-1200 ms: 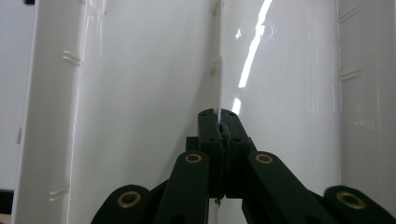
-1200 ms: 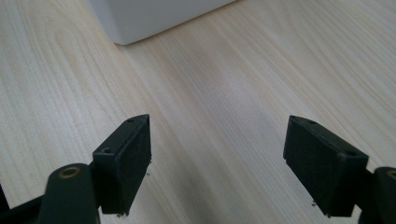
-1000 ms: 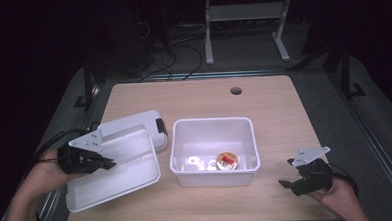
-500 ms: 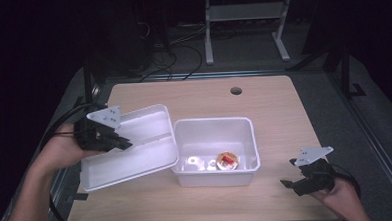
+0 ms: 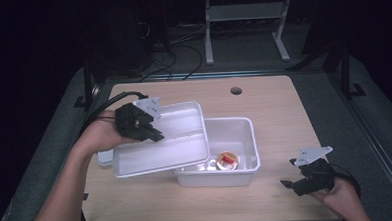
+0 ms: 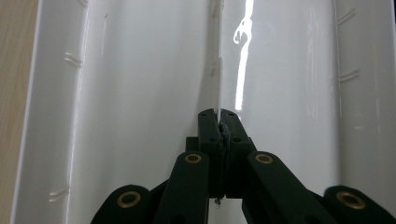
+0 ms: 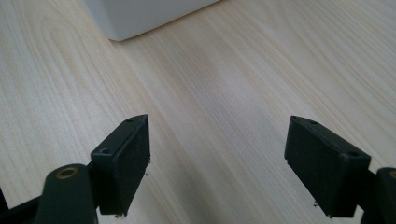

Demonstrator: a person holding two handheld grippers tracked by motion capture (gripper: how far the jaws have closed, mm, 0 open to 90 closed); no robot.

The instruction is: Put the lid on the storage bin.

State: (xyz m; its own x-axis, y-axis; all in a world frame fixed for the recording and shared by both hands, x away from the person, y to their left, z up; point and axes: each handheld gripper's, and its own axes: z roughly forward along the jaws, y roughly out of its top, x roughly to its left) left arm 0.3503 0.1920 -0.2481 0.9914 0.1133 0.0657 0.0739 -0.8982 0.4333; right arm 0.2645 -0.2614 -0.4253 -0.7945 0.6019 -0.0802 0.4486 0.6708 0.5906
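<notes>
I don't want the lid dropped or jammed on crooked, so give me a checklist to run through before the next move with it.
1. Grip on lid: ok. The left gripper is shut on an edge of the white lid.
2. Lid clear of the table: ok, it is lifted and tilted.
3. Lid lined up over the white bin: not ok, it overlaps only the bin's left end.
4. Bin contents below the rim: ok, the small round container sits low inside.
5. Right gripper out of the way: ok, open, beside the bin over the table.
6. Which lid face points down: cannot tell.
</notes>
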